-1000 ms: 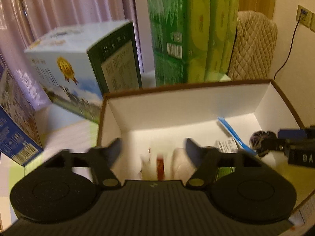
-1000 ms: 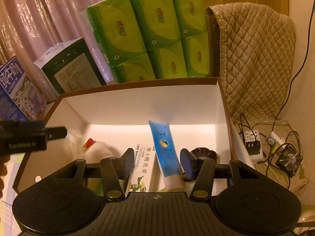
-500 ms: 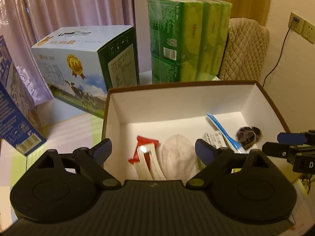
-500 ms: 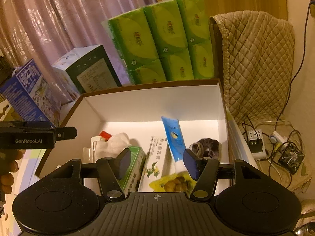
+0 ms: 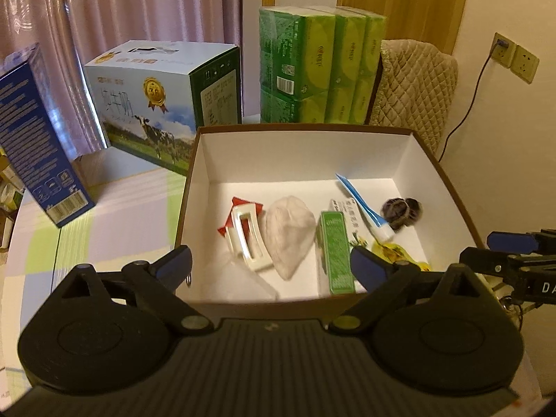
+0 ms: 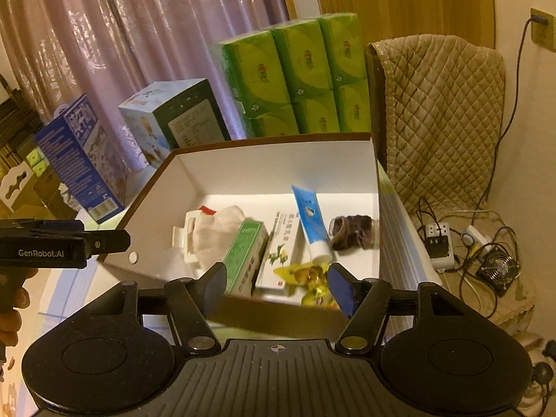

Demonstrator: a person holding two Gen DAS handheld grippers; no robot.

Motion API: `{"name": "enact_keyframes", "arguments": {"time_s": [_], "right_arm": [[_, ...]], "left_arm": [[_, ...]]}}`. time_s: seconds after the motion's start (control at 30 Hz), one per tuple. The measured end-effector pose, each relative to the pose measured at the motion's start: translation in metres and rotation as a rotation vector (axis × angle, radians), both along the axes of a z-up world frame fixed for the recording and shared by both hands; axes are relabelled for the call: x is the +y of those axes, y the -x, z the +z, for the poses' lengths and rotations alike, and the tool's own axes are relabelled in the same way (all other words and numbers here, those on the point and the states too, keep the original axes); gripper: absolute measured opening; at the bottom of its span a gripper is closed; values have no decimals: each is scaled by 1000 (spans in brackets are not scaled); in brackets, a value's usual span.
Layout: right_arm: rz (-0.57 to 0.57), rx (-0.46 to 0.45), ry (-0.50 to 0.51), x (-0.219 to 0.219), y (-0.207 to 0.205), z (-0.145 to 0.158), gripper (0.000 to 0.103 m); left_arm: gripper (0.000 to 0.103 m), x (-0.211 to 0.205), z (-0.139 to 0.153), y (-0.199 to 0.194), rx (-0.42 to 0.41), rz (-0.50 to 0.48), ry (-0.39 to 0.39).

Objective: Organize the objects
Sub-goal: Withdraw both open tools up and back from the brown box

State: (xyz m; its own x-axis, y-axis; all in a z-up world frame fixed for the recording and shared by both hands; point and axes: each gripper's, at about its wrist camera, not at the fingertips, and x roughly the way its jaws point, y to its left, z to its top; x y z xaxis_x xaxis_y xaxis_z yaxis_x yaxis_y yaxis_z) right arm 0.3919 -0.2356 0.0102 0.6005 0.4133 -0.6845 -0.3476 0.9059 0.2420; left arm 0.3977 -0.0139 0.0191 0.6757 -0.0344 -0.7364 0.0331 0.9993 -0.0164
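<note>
A brown cardboard box with a white inside stands on the table. In it lie a white hair clip on a red packet, a white mesh pouch, a green carton, a blue tube, a yellow snack bag and a dark scrunchie. My left gripper hangs open over the box's near wall, holding nothing. My right gripper is open at the box's near right corner, empty too. The same green carton, blue tube and scrunchie show from the right wrist.
Behind the box stand a milk carton case, green tissue packs and a blue box. A quilted chair cover is at the right, with a power strip and cables on the floor below.
Both grippers have drawn back and up from the box's inside to its near edge. The hair clip now lies in the box, clear of the left fingers.
</note>
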Motion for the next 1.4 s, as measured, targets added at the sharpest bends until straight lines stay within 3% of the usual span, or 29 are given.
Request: {"name": "enact_keyframes", "arguments": {"time_s": [0.7,1.4], "right_arm": [[39,15,-29,-32,112,16,65],[55,63,-14,2,210,14,66]], "left_arm": [[102,-35,21,138,-42,50,6],[101,-15,23,236,-5,48,-13]]}}
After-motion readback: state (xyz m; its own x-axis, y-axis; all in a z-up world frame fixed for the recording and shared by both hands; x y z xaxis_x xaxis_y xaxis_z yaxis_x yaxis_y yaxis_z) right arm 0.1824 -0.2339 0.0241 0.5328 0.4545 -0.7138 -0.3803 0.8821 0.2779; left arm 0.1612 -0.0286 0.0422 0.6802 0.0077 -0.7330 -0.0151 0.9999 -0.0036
